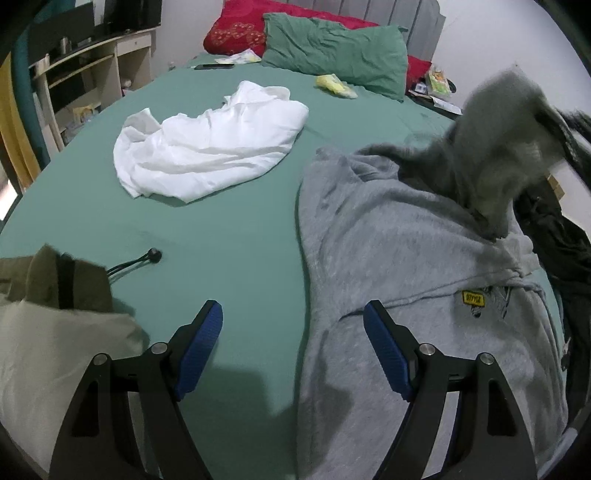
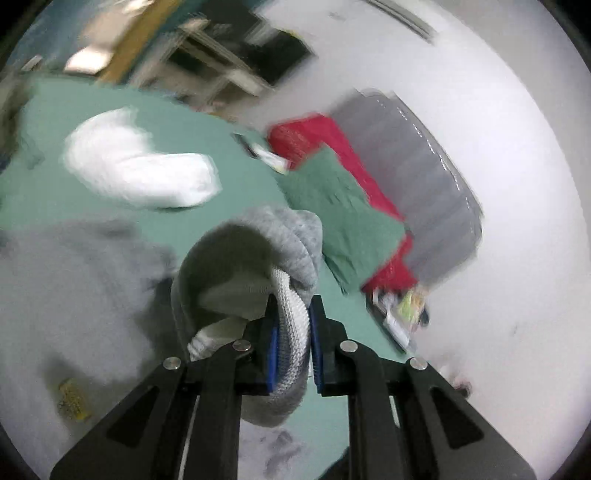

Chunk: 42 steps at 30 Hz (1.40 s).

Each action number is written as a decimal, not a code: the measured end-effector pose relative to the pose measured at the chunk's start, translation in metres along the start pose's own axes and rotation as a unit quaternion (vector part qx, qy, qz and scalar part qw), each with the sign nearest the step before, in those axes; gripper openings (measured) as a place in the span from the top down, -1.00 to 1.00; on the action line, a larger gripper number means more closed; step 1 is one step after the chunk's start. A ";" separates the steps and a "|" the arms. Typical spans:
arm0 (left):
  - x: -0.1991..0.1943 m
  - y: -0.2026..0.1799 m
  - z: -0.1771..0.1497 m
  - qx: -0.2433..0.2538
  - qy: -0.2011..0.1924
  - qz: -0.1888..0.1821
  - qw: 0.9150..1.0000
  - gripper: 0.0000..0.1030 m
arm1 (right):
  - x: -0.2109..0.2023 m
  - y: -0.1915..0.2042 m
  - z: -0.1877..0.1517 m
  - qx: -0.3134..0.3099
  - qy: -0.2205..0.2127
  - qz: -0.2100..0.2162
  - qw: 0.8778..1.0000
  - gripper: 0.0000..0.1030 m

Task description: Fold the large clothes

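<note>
A grey hoodie [image 1: 406, 266] with a small yellow chest patch [image 1: 472, 298] lies spread on the right half of the green bed [image 1: 229, 236]. My left gripper [image 1: 293, 314] is open and empty, low over the hoodie's left edge. My right gripper [image 2: 291, 306] is shut on the hoodie's ribbed cuff [image 2: 291, 321] and holds the sleeve lifted above the bed. That lifted sleeve shows blurred at the upper right of the left wrist view [image 1: 506, 122]. The hoodie's body shows blurred in the right wrist view [image 2: 81, 288].
A crumpled white garment [image 1: 207, 144] lies mid-bed. Olive and beige clothes [image 1: 55, 317] sit at the near left with a black drawcord [image 1: 136, 262]. Green [image 1: 332, 48] and red [image 1: 236, 26] pillows lie at the headboard. Dark clothes [image 1: 569, 266] hang off the right edge. A desk [image 1: 92, 70] stands left.
</note>
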<state>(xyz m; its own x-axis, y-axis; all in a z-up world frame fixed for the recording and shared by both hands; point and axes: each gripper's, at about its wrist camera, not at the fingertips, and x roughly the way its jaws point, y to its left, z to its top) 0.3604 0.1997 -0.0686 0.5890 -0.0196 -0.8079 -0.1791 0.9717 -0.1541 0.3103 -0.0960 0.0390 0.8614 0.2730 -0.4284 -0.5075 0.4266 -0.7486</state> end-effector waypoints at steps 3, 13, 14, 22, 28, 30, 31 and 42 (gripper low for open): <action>-0.005 0.005 -0.007 -0.002 0.002 0.003 1.000 -0.59 | -0.036 0.078 -0.024 -0.070 0.008 0.026 0.997 0.71; -0.018 0.015 -0.015 0.006 -0.004 -0.004 1.000 -0.59 | -0.127 0.176 -0.119 0.041 0.087 0.183 0.978 0.28; -0.017 0.016 -0.014 0.001 -0.002 -0.005 1.000 -0.59 | -0.133 0.168 -0.120 0.038 0.078 0.175 0.981 0.19; -0.007 0.008 -0.012 0.008 0.009 -0.012 1.000 -0.59 | -0.051 0.109 -0.068 -0.019 0.068 0.197 0.978 -0.56; -0.001 0.005 -0.010 0.006 0.017 -0.010 1.000 -0.59 | 0.015 0.139 -0.073 -0.111 0.179 0.345 0.915 0.74; -0.001 0.005 -0.009 0.003 0.018 -0.012 1.000 -0.59 | 0.015 0.130 -0.067 -0.125 0.160 0.304 0.931 0.73; -0.001 0.005 -0.009 0.003 0.018 -0.014 1.000 -0.59 | 0.009 0.115 -0.059 -0.115 0.133 0.263 0.948 0.73; 0.000 -0.014 -0.018 0.032 0.027 -0.024 0.999 -0.59 | -0.027 0.137 -0.117 -0.147 0.087 0.009 0.985 0.71</action>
<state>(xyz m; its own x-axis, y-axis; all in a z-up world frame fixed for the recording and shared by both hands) 0.3487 0.1820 -0.0769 0.5515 -0.0777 -0.8305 -0.1005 0.9822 -0.1586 0.2201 -0.1456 -0.1107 0.8562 0.1152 -0.5036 -0.5161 0.1474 -0.8438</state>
